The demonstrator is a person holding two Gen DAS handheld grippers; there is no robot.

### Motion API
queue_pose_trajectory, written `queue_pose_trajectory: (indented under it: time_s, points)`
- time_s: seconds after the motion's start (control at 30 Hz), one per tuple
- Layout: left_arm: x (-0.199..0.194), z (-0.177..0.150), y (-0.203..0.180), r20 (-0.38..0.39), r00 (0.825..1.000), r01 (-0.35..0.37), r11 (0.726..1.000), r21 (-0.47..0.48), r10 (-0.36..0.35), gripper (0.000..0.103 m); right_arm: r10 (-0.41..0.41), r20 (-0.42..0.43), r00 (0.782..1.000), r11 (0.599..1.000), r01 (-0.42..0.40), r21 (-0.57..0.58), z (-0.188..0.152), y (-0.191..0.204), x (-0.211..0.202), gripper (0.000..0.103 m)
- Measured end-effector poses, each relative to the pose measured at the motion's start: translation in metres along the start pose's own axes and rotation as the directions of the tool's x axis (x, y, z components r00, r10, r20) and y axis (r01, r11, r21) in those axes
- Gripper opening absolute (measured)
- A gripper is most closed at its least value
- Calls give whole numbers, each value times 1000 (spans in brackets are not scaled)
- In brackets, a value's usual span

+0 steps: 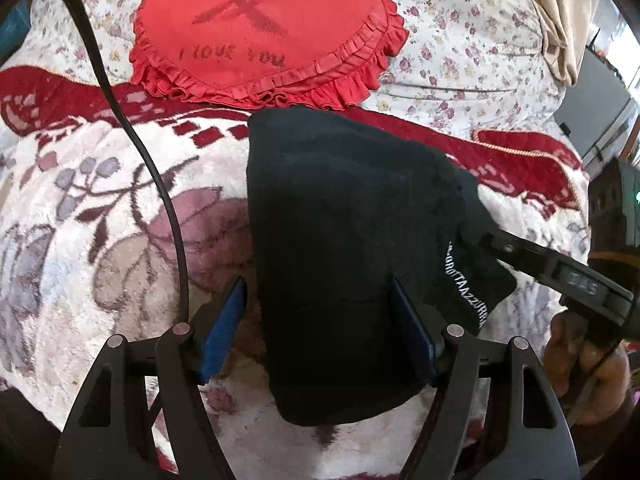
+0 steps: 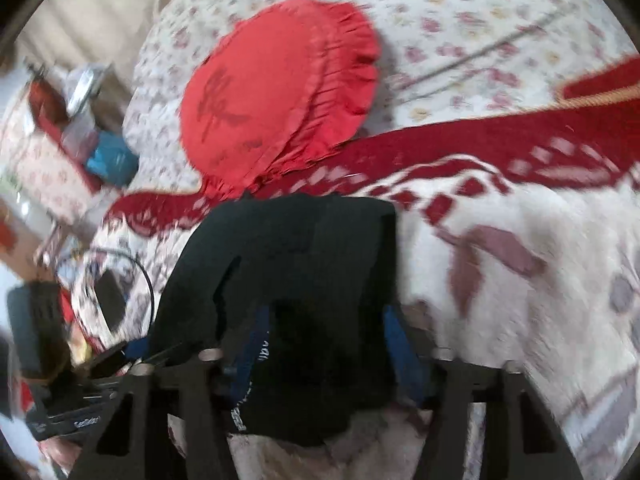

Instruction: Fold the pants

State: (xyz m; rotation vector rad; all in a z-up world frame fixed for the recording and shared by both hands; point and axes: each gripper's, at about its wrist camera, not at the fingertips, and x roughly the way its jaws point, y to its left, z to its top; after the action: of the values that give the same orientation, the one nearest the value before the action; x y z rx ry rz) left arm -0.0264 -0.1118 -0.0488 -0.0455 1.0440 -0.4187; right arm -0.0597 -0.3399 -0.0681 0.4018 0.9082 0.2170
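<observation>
The black pants lie folded into a thick bundle on the flowered blanket, white lettering along their right edge. My left gripper stands open over the near end of the bundle, its blue pads either side of the cloth. A finger of my right gripper reaches in from the right onto the lettered edge. The blurred right wrist view shows the pants filling the gap between the blue pads of my right gripper, which is shut on them.
A round red ruffled cushion lies just beyond the pants on a floral sheet. A black cable runs across the blanket at left. A person's hand holds the right gripper. Cluttered items sit beside the bed.
</observation>
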Motion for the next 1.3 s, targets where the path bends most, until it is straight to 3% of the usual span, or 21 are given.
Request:
queue_pose_trajectory:
  time_s: [0.07, 0.17, 0.3, 0.33, 0.4, 0.47, 0.5, 0.7, 0.9, 1.1, 1.23, 1.3]
  points:
    - [0, -1, 1, 1, 999, -38, 999, 7, 38, 75, -31, 8, 999, 997, 31, -77, 1, 19, 4, 26]
    - [-1, -4, 8, -3, 999, -49, 999, -17, 49, 75, 3, 26, 1000, 988, 1, -157, 6, 45, 2, 22]
    - [3, -4, 10, -10, 999, -36, 999, -29, 35, 75, -122, 6, 993, 975, 121, -188, 6, 43, 12, 22]
    - [3, -4, 9, -7, 999, -33, 999, -24, 33, 75, -120, -1, 993, 980, 118, -162, 3, 34, 12, 22]
    - [5, -5, 8, -10, 1000, -23, 999, -24, 23, 75, -84, -2, 996, 992, 83, -95, 1, 15, 6, 27]
    - [4, -5, 10, -10, 1000, -10, 999, -34, 9, 75, -66, -4, 998, 997, 65, -46, -1, 6, 1, 46]
    - [1, -4, 11, -9, 1000, -1, 999, -38, 1, 75, -64, 6, 998, 998, 64, -25, -4, 1, -6, 48]
    - [-10, -1, 12, 9, 1000, -5, 999, -44, 6, 76, 6, 24, 1000, 999, -7, 33, -10, -11, -26, 51]
    - [-23, -6, 11, 36, 999, -6, 999, -32, 7, 76, 62, -16, 998, 997, -61, 43, -25, -6, -34, 52]
    - [-16, -17, 16, 8, 1000, -16, 999, -44, 16, 76, 140, -28, 990, 983, -136, 122, -34, -13, -26, 53]
    - [-12, -20, 17, 4, 1000, -28, 998, -50, 28, 81, 194, -46, 980, 967, -182, 180, -37, -12, -14, 65]
    - [-9, -21, 19, -5, 1000, -22, 998, -61, 22, 83, 194, -54, 980, 966, -181, 185, -38, -11, -11, 65]
